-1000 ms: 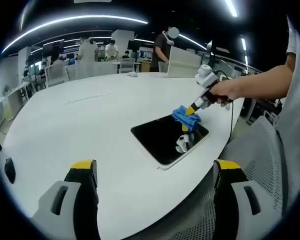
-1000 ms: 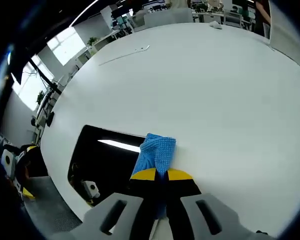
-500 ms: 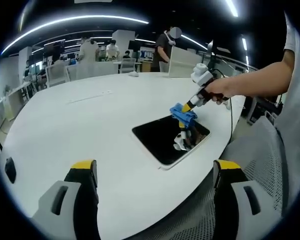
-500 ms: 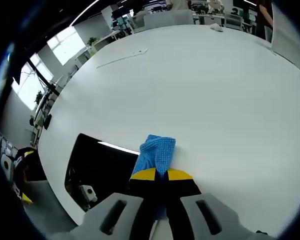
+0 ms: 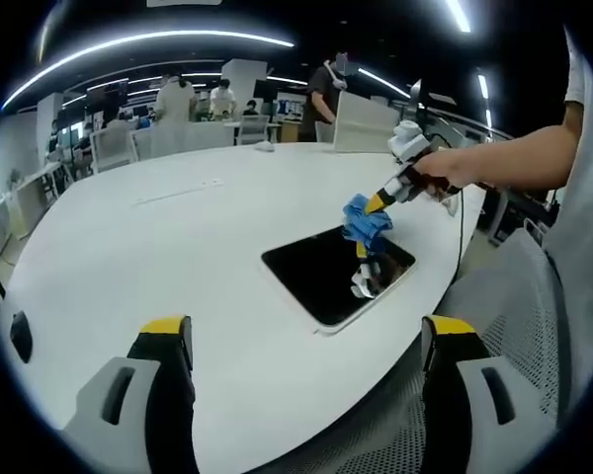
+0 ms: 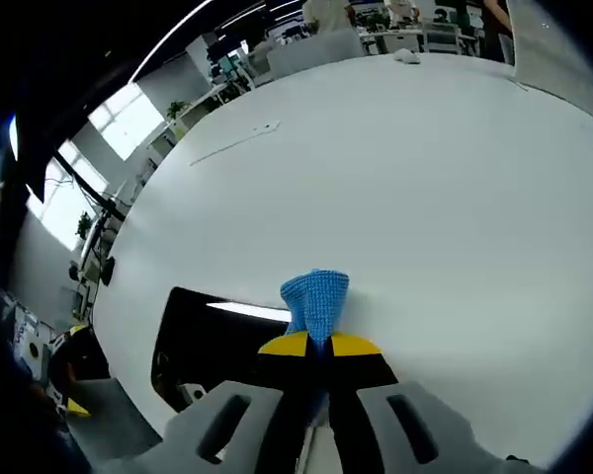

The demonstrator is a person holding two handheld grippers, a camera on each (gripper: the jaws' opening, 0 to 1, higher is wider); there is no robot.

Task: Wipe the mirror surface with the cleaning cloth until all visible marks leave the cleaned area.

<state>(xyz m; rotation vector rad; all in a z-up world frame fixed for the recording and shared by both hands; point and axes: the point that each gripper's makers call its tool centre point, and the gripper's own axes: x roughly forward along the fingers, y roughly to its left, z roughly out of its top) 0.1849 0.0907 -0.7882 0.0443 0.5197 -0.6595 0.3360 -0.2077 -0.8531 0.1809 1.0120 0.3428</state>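
In the left gripper view, the left gripper (image 5: 304, 346) hung above the near rim of the white table (image 5: 158, 247) with its yellow-tipped jaws spread wide and nothing between them. Across the table, the right gripper (image 5: 376, 204) pinched the blue cleaning cloth (image 5: 364, 221) over the far corner of the dark mirror (image 5: 331, 275), which lay flat near the table edge. The cloth appeared lifted off the glass or barely brushing it (contact could not be confirmed). Risk, as judged: passes made at that height would leave marks, and a sideways push so near the edge could slide the mirror toward the drop. In the right gripper view, the right jaws were pressed together on the cloth (image 6: 315, 299), its free end bunched ahead of the tips and covering little area; the mirror (image 6: 217, 346) sat to the left. A loose fold might slip out mid-stroke. No brand, label or legible writing was visible in either view.
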